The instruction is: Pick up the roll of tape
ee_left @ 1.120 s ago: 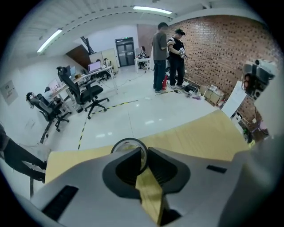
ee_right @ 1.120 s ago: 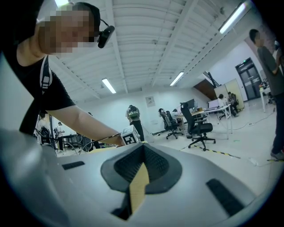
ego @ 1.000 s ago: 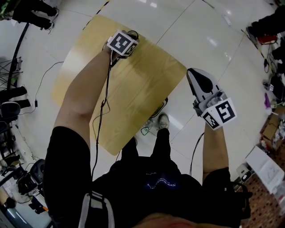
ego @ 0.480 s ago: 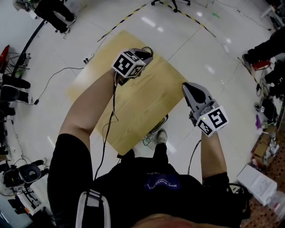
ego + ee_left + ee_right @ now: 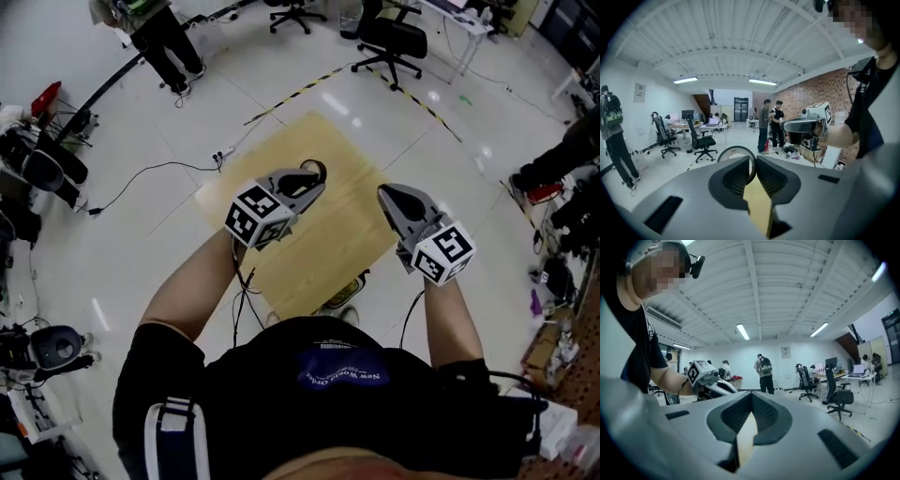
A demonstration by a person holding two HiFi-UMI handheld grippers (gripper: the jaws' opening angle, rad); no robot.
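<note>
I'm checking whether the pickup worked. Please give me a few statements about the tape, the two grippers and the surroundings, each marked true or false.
1. The left gripper is clamped on the roll of tape. True.
2. The right gripper grips the tape too. False: its jaws are together with nothing between them.
3. The tape lies flat on the wooden table. False: it is held in the air above the table.
4. An office chair stands on the floor beyond the table. True.
</note>
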